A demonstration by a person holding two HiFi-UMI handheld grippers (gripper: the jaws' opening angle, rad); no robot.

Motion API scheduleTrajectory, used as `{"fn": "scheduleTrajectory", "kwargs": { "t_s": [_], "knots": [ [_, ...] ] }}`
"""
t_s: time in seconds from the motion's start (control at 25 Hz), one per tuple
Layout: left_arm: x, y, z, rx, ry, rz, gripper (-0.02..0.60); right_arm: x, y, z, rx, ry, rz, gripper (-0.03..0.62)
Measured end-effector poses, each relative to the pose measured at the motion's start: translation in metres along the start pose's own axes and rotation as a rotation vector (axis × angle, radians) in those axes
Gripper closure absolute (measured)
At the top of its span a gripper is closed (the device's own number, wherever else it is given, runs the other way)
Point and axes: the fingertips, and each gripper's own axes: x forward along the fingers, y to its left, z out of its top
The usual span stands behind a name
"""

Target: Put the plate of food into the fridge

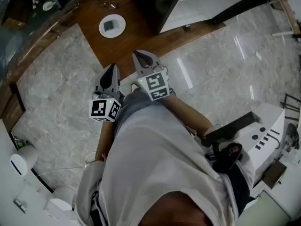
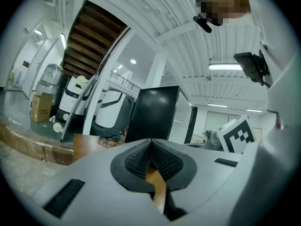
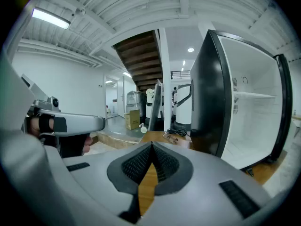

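1. A pale marble floor [image 1: 61,79] fills most of the head view, seen from steeply above.
2. A black fridge [image 1: 150,4] stands at the top of that view. It is open, and the right gripper view shows its white inside with one shelf.
3. A brown wooden surface [image 1: 127,44] runs in front of the fridge, bordered by the marble.
4. A person in a white shirt [image 1: 155,164] stands on the marble. They hold a gripper in each hand, close to the body, both pointing toward the wooden surface.
5. The left gripper [image 1: 113,68] has its two jaws pressed together with nothing between them.
6. The right gripper [image 1: 139,54] is just beside it and slightly further forward. Its jaws are also closed and empty.
7. A round white plate [image 1: 118,32] sits on the wooden surface. It is outside the fridge and well apart from both grippers.
8. A dark square piece of food [image 1: 108,25] lies in the middle of the plate.
9. A pair of glasses [image 1: 109,4] lies on the wood beyond the plate, near the fridge.
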Motion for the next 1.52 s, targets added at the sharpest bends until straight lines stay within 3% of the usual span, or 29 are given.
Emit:
{"fn": "scheduleTrajectory", "kwargs": {
  "t_s": [0.16,0.52,0.8,1.04,1.28,1.52],
  "knots": [
    [0.002,-0.001,0.009,-0.048,-0.06,-0.038,0.561,0.004,-0.004,-0.002,0.0,0.001,-0.011,0.576],
    [0.028,-0.01,0.008,-0.055,-0.037,-0.067,0.561,0.015,-0.017,0.003,-0.06,-0.021,0.029,0.576],
    [0.064,-0.002,0.003,-0.043,-0.01,-0.01,0.561,0.035,-0.05,0.006,0.002,-0.006,0.062,0.574],
    [0.099,0.009,0.0,0.013,0.051,0.089,0.56,0.05,-0.084,-0.001,0.076,0.002,0.086,0.574],
    [0.123,0.032,0.01,0.095,0.067,0.171,0.561,0.074,-0.112,-0.023,0.176,0.082,0.093,0.574],
    [0.145,0.061,0.004,0.1,0.134,0.153,0.56,0.095,-0.124,-0.034,0.224,0.102,0.117,0.574]
  ]
}}
